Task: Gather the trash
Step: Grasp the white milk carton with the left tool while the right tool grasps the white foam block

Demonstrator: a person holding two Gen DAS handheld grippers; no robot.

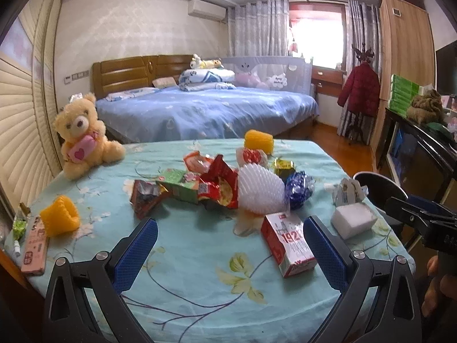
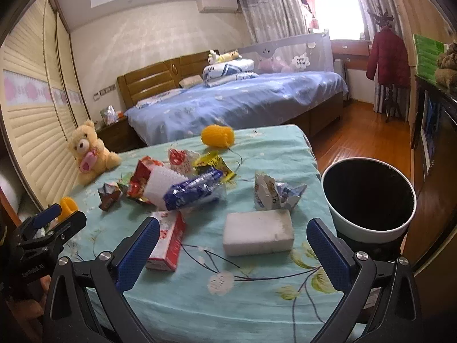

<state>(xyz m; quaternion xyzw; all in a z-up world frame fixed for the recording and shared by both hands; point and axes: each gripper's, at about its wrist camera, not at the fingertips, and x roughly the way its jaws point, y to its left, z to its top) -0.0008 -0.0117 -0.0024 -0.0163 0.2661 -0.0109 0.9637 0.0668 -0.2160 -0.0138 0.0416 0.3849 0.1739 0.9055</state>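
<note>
left gripper (image 1: 230, 245): jaws wide, holding nothing
right gripper (image 2: 232, 245): jaws wide, holding nothing
bin (image 2: 368, 228): off worktop's (image 2: 200, 300) right edge

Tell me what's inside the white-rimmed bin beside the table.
The right wrist view looks down into the bin: only a dark, black interior shows past its white rim. Nothing can be made out inside; the bottom is lost in shadow, so whether any trash is there cannot be told.

Floral-clothed table (image 1: 200, 271) — wrappers (image 1: 220, 183), cartons (image 1: 288, 245)
</note>
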